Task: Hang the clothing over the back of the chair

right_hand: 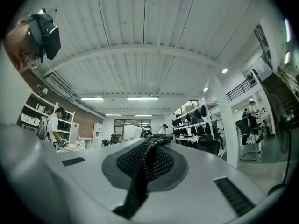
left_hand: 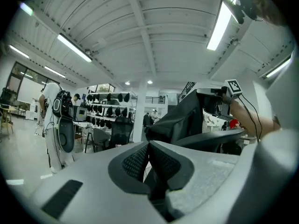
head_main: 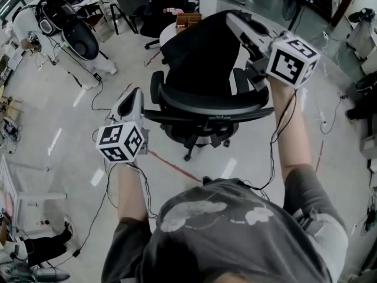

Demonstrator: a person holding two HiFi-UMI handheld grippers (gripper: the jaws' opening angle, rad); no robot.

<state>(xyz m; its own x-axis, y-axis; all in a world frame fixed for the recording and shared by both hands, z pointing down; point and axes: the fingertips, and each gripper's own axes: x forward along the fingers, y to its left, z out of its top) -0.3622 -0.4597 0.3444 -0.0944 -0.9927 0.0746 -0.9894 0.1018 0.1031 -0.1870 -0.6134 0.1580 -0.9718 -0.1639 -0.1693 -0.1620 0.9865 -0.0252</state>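
the right tool [head_main: 231,17] is clenched on an edge of the black clothing [head_main: 197,58]. its own view shows the pads pressed together, with a thin dark strip of the clothing [right_hand: 134,190] running down between them. the person holds this tool high, past the far side of the black office chair [head_main: 206,106]. the clothing hangs from it in a dark mass over the seat, beyond the backrest's curved top rim, which shows bare. the left tool [head_main: 134,94] is lower, at the chair's left side and apart from the clothing. its jaws are clenched together with nothing between them. in the left gripper view the clothing [left_hand: 180,118] stands up above the chair [left_hand: 210,139].
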